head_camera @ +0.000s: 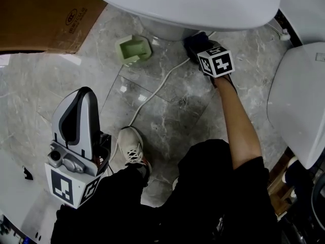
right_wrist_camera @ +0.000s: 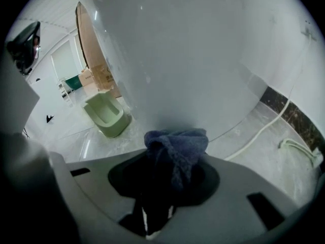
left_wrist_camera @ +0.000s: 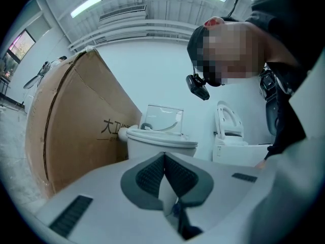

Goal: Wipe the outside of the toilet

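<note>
The white toilet [head_camera: 193, 4] fills the top of the head view, its pedestal [right_wrist_camera: 193, 60] looming close in the right gripper view. My right gripper [head_camera: 199, 44] is low at the pedestal's foot, shut on a dark blue cloth [right_wrist_camera: 177, 149]. The cloth [head_camera: 190, 38] bunches out past the jaws and sits against or just short of the pedestal; I cannot tell which. My left gripper [head_camera: 84, 93] is held back at the lower left, far from the toilet, jaws shut with nothing between them [left_wrist_camera: 164, 159].
A pale green holder [head_camera: 133, 49] sits on the marble floor left of the pedestal. A white hose [head_camera: 157, 90] runs across the tiles. A cardboard box [head_camera: 45, 14] stands at the upper left, a second toilet [head_camera: 299, 100] at the right. The person's shoe [head_camera: 133, 149] is below.
</note>
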